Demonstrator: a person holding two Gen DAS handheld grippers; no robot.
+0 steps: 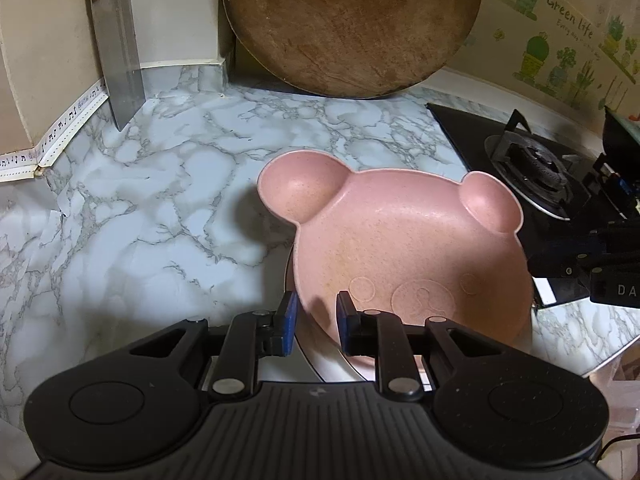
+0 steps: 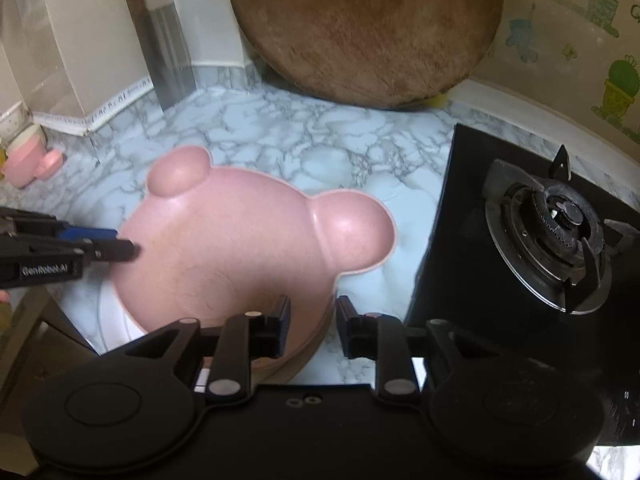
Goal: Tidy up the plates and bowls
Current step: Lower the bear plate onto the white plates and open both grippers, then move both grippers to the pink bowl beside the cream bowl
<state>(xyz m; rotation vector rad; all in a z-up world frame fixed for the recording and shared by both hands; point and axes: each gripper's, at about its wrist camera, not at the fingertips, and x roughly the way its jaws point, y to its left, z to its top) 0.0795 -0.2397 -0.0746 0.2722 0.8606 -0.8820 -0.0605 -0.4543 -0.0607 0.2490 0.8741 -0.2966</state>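
Fingers of the left gripper (image 1: 317, 322) clamp the pink bear plate's (image 1: 404, 248) rim at six o'clock, steadying it over a white plate (image 1: 320, 364) on the bench (image 1: 160, 200). Right gripper (image 2: 313, 326) fingers stand apart astride the rim at the pink plate's five o'clock, not pressing it, likely letting go now it is stacked.

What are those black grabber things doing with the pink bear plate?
A person is tidying dishes on the marble counter, a gripper in each hand. The left gripper has its jaws closed on the near rim of the pink bear plate, which seems to sit on a white plate. The right gripper has its jaws apart at the plate's other edge, not pinching it. A gas stove is beside them, and a round wooden board leans on the wall behind.
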